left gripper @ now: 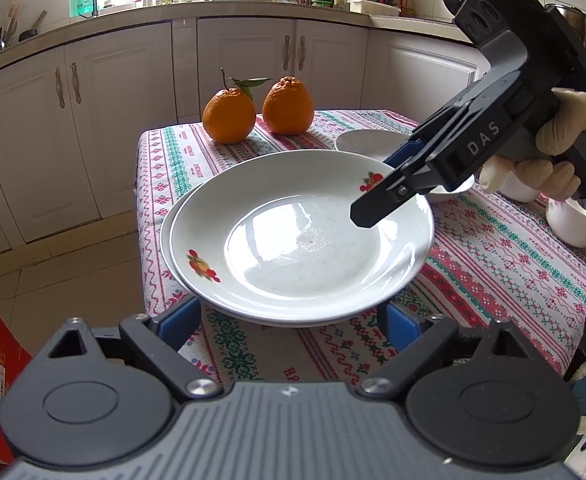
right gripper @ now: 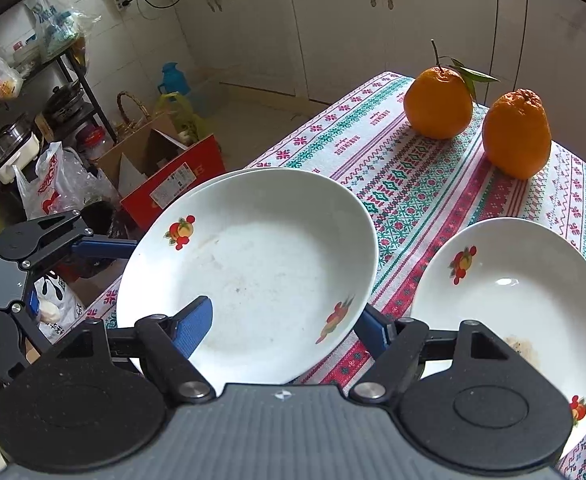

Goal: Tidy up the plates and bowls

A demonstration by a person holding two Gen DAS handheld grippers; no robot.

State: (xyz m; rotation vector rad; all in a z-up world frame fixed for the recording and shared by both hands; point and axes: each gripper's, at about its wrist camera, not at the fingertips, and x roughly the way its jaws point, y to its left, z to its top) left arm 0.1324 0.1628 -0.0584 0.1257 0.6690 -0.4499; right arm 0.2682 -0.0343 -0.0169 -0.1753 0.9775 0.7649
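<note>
Patterned tablecloth (left gripper: 493, 264), stacked plates (left gripper: 301, 236), right claw (right gripper: 289, 330) straddling rim, open

Your left gripper (left gripper: 291, 312) sat wide open under the big plate (left gripper: 301, 236), while your right gripper (left gripper: 377, 210) reached over its rim.

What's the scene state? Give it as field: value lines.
top plate: stacked on a second plate, rims offset
right gripper: jaws straddle the top plate's rim, one finger over, one under; not clamped
left gripper: jaws open either side of the stack's near edge
other plate: alone beside the stack, brown residue near its rim
oranges: two, far end of tablecloth
</note>
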